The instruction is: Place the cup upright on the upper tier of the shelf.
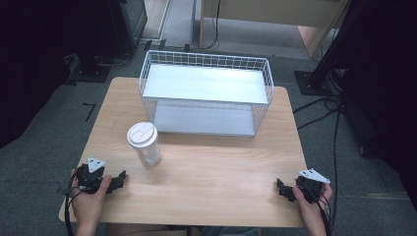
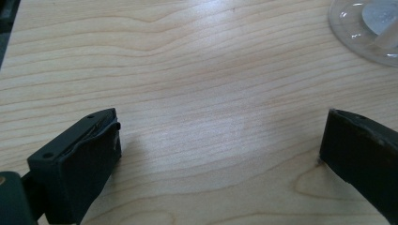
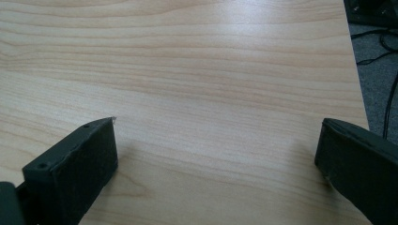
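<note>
A clear plastic jar (image 1: pixel 145 146) with a white lid stands upright on the wooden table (image 1: pixel 206 167), left of centre; its base (image 2: pixel 366 28) shows at the top right of the left gripper view. My left gripper (image 1: pixel 118 180) rests near the table's front left corner, below and left of the jar, jaws wide apart over bare wood (image 2: pixel 220 126). My right gripper (image 1: pixel 281 188) rests near the front right corner, open as well, with nothing between its jaws (image 3: pixel 216 136).
A white wire basket (image 1: pixel 206 91) with two shelf levels stands at the back of the table, its open side toward me. The table's right edge (image 3: pixel 356 84) drops to grey carpet with black cables (image 1: pixel 324 110). Dark stands flank the table.
</note>
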A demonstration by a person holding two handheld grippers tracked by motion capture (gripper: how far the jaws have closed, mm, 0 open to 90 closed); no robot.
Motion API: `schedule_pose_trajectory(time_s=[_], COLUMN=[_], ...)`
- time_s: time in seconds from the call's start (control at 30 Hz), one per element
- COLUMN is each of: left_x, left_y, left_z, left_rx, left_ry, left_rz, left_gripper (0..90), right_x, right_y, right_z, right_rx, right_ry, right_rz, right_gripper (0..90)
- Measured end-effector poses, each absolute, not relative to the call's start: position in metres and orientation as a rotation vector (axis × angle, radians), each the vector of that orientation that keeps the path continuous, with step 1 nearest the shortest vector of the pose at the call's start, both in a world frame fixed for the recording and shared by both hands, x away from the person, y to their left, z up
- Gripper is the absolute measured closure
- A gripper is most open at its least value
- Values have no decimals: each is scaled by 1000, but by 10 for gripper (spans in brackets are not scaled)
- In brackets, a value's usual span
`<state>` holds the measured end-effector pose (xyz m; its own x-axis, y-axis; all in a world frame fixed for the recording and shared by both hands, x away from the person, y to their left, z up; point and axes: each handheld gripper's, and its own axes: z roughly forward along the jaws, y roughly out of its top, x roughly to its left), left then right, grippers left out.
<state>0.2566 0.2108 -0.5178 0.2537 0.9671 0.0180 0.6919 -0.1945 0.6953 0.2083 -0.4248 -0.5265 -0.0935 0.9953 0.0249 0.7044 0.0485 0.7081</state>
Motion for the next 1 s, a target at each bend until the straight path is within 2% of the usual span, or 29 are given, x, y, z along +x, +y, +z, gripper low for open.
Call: schedule_pose_trajectory(time_s=[0.13, 0.37, 0.7, 1.0], left_x=[255, 251, 244, 246], left_y=[212, 203, 182, 169], left_z=[-512, -495, -475, -465], left_rx=[1919, 1907, 1858, 1820], left_ry=[1489, 1426, 1276, 1232], left_rz=[572, 598, 469, 433], left_gripper=[0, 0, 0, 0], right_x=[209, 209, 209, 211], right_y=[-424, -424, -424, -421], right_z=[-527, -527, -527, -527], right_rx=[1700, 1702, 1702, 1715], right_ry=[1852, 1852, 1852, 1837], right_rz=[793, 794, 794, 789], right_gripper=[0, 0, 0, 0])
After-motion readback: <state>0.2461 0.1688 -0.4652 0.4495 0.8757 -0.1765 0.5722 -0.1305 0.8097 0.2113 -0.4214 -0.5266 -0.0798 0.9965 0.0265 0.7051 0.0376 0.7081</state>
